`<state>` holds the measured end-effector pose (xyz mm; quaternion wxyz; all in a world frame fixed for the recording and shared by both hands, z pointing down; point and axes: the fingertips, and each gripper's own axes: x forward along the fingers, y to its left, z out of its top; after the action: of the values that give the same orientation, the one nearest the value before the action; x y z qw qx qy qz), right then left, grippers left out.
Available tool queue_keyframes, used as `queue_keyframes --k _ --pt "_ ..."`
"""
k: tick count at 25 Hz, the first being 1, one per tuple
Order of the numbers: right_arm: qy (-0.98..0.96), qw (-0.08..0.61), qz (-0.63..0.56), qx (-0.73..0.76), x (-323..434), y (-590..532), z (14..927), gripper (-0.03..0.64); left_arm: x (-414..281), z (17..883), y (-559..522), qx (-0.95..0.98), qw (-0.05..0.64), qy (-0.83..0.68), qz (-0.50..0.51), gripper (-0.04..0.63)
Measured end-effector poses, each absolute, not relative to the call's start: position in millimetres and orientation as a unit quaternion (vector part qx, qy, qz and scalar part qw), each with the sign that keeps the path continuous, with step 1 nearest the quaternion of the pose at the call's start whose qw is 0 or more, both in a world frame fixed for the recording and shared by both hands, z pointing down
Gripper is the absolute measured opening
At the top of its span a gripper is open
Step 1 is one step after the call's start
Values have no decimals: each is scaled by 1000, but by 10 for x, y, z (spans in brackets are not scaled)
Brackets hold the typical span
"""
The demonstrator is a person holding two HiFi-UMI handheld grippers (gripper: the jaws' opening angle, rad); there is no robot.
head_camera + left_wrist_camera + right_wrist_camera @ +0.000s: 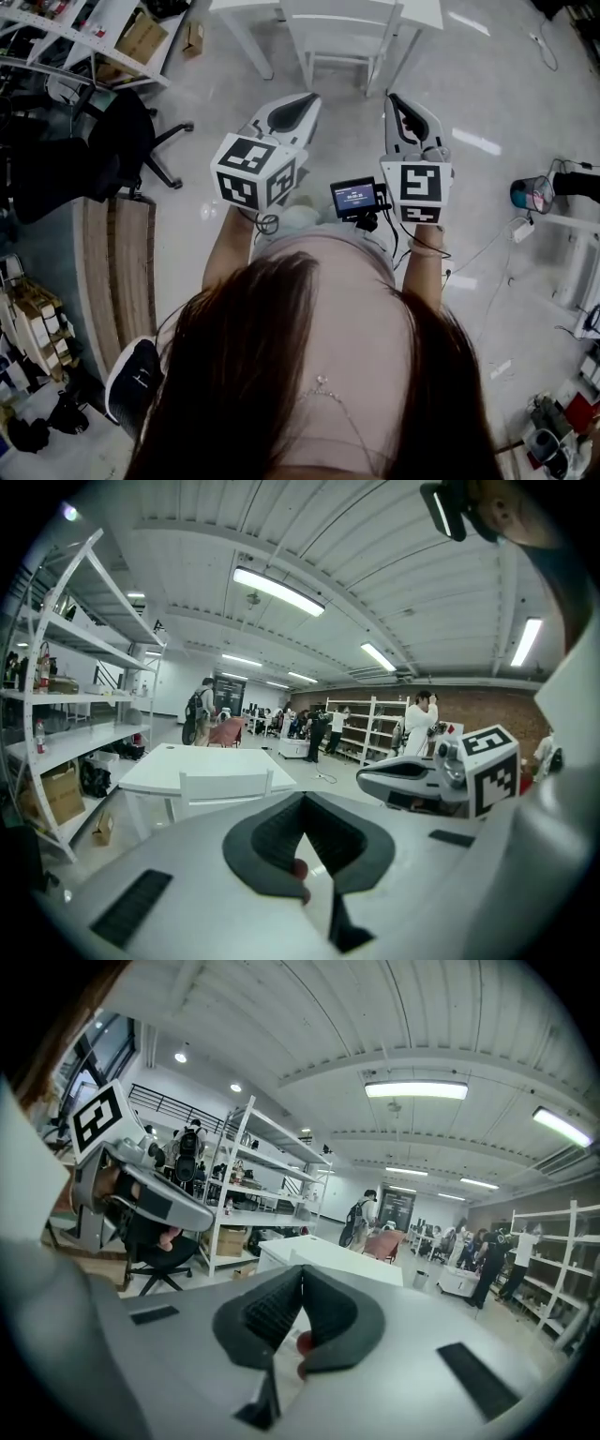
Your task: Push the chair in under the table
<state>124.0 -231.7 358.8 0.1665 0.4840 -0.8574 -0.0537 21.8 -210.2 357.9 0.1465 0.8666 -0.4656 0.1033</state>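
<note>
A white chair [342,39] stands in front of a white table [246,7] at the top of the head view, its back towards me. Both grippers hover above the floor, short of the chair and apart from it. My left gripper [307,99] points at the chair's left side, jaws shut with nothing between them. My right gripper [392,97] points at its right side, also shut and empty. In the left gripper view the chair back [225,784] and the table top [202,764] lie beyond the shut jaws of the left gripper [302,803]. The right gripper view shows the table [330,1256] past the right gripper [301,1274].
A black office chair [122,141] stands at the left below metal shelves [84,37]. A cardboard box [192,37] sits on the floor near the table's left leg. Wooden boards [114,272] lie at the lower left. Cables [487,244] run across the floor at right. Several people stand far off.
</note>
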Motion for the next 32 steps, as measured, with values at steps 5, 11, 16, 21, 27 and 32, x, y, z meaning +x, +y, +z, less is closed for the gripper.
queue_keyframes --k 5,11,16,21,27,32 --pt "-853 146 -38 500 1026 -2291 3475 21 -45 3529 -2090 864 151 -466 113 8" --pt "-845 136 -31 516 768 -2213 3390 21 -301 3490 -2076 877 152 -443 105 8" --pt "-840 140 -32 524 686 -2183 3362 21 -373 3447 -2071 889 160 -422 83 8" --pt "-839 142 -36 524 601 -2178 3338 21 -441 3457 -2046 892 159 -416 80 7" --pt "-840 148 -36 521 553 -2177 3332 21 -551 3369 -2079 885 198 -421 15 8" --pt "-840 152 -35 520 617 -2196 3385 21 -512 3438 -2117 879 208 -428 8 8"
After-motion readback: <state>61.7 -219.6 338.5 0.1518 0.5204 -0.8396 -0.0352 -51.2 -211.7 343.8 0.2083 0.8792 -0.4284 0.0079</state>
